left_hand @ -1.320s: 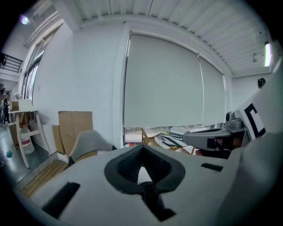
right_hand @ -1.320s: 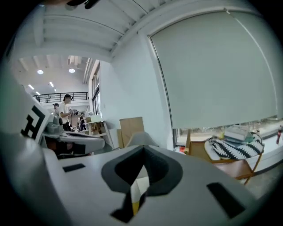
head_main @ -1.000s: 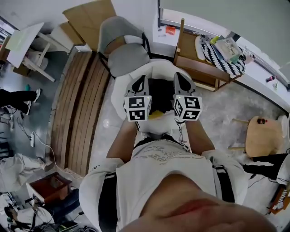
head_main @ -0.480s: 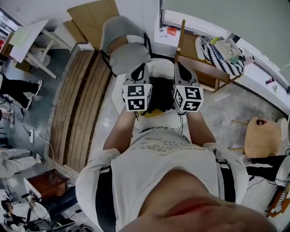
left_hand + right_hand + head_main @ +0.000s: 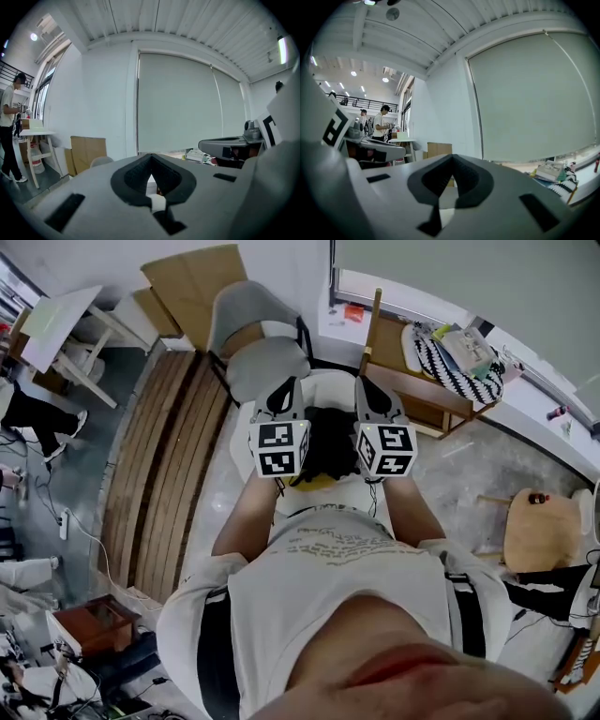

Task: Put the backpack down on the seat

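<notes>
Seemingly the placement is nearly complete: the dark backpack lies over the white seat, flanked by the left gripper and right gripper, each with jaws together on nothing visible. Withdrawal probably remains. Backpack contents cannot be determined; a yellow patch shows at its near edge.

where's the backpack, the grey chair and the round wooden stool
backpack (image 5: 330, 439), head view, on its black fabric, near the middle
grey chair (image 5: 267, 364), head view, on the seat pad
round wooden stool (image 5: 539, 535), head view, on the bare seat top
</notes>
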Motion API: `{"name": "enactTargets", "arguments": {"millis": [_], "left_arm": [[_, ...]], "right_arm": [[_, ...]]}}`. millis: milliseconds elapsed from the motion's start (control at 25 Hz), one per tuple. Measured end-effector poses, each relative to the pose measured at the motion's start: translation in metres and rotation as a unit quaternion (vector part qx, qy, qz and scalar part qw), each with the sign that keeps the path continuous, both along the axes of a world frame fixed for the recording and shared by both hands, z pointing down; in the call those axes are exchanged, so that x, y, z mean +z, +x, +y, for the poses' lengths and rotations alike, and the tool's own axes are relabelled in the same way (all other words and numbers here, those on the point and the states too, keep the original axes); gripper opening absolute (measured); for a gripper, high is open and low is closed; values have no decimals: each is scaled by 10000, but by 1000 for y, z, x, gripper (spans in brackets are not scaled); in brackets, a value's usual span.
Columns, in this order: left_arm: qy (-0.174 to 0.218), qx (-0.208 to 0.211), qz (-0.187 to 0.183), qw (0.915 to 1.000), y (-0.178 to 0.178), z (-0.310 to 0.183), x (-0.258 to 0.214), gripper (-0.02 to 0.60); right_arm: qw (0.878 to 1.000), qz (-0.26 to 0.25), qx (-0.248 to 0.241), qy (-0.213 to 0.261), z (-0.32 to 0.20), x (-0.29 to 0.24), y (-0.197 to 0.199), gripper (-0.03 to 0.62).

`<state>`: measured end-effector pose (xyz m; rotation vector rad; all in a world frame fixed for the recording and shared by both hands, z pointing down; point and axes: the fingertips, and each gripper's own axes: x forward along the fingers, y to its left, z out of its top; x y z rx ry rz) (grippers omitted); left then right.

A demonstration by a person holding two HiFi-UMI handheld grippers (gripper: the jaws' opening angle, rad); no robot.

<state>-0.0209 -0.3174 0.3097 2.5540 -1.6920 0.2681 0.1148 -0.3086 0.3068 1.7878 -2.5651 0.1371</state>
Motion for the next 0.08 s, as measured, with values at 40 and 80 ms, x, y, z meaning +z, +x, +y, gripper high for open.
{"name": "enactTargets", "arguments": {"millis": [40,80], "left_arm": [[-3,-1,2,10000,0,1,0,21],[-6,-2,5,10000,0,2,1,21]], "right_arm": [[10000,5,-7,-5,1,0,0,26],[10000,10,-14,-10,2,1,0,26]]}}
